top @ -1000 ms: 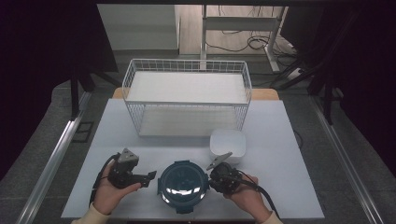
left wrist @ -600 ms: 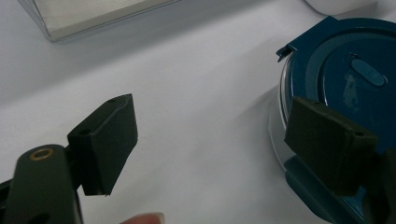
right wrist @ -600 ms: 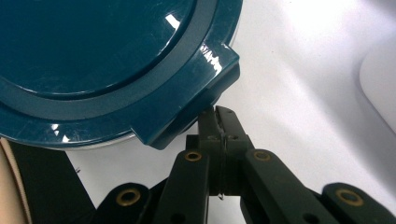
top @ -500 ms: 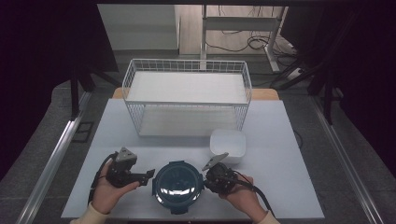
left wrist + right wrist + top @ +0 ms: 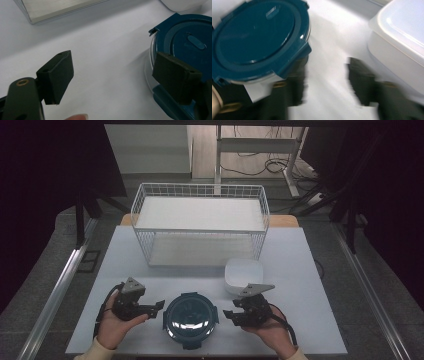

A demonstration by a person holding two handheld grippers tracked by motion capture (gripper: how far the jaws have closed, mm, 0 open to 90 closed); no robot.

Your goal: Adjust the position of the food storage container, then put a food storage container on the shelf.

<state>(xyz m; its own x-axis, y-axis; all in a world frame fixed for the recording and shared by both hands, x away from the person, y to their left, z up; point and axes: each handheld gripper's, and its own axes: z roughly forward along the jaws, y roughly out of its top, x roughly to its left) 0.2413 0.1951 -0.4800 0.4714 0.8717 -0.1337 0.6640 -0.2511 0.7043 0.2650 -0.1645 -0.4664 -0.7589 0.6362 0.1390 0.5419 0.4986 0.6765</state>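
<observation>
1. Left tongs [image 5: 159,306] jaws wide apart, nothing between them; they sit just left of the round blue-lidded container [image 5: 190,318], one pad [image 5: 177,75] close by a lid latch, contact not clear.
2. Right tongs [image 5: 231,314] have just been opening; jaws now apart with bare surface between them in the right gripper view (blurred), holding nothing.
3. Container location: front centre of the white surface [image 5: 305,265], between both tongs, lid on, clear base under the dark blue lid [image 5: 259,37]. Side latch tabs visible; whether each is snapped or loose is hard to tell.
4. White square lidded box [image 5: 243,274] just behind the right tongs, near the container but apart from it. White wire basket [image 5: 200,227] stands further back, well apart, nothing visible inside.
5. Step judged: working the container's lid latches, with the right tongs free of the right side and the left tongs lined up on the left side.
6. Next move probably calls for the left tongs to close on or hook the near latch tab while the container stays steady; a light round tub may slide or spin, so the right tongs may need to brace it.
</observation>
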